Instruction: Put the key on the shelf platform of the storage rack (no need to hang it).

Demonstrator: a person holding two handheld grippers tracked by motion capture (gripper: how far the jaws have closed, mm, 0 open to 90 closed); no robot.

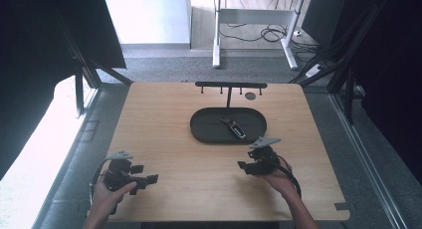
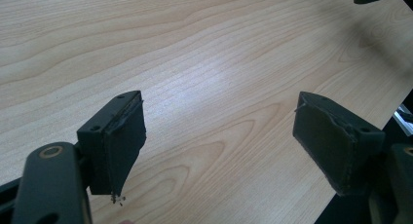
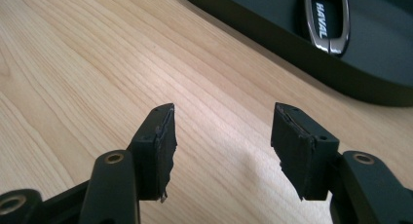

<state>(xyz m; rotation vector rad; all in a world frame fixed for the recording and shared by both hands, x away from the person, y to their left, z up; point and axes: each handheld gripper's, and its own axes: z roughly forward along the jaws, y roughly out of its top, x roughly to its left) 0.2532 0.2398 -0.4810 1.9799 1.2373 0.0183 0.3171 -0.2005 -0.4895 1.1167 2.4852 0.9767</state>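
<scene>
A: Eyes on the key fob (image 3: 327, 20), the one lettered HAVAL. It lies flat in the black oval tray (image 1: 204, 132), ahead of the right jaws and off to their right side, well clear of the pads.

B: Nothing given as the job, but that fob looks like the piece that matters. Why the tray?

A: My guess, it keeps the fob corralled under the hook rack (image 1: 230, 84) standing at the tray's far rim.

B: And the right gripper (image 3: 223, 136)?

A: Jaws spread apart, nothing between them but bare table (image 1: 164, 114), aimed toward the tray's near wall. Looks like a ready stance to me.

B: The left gripper (image 2: 219, 136)?

A: Jaws wide apart too, nothing held, bare wood ahead of them, far from the tray. Parked near the table's front edge, I'd say, out of the way.
</scene>
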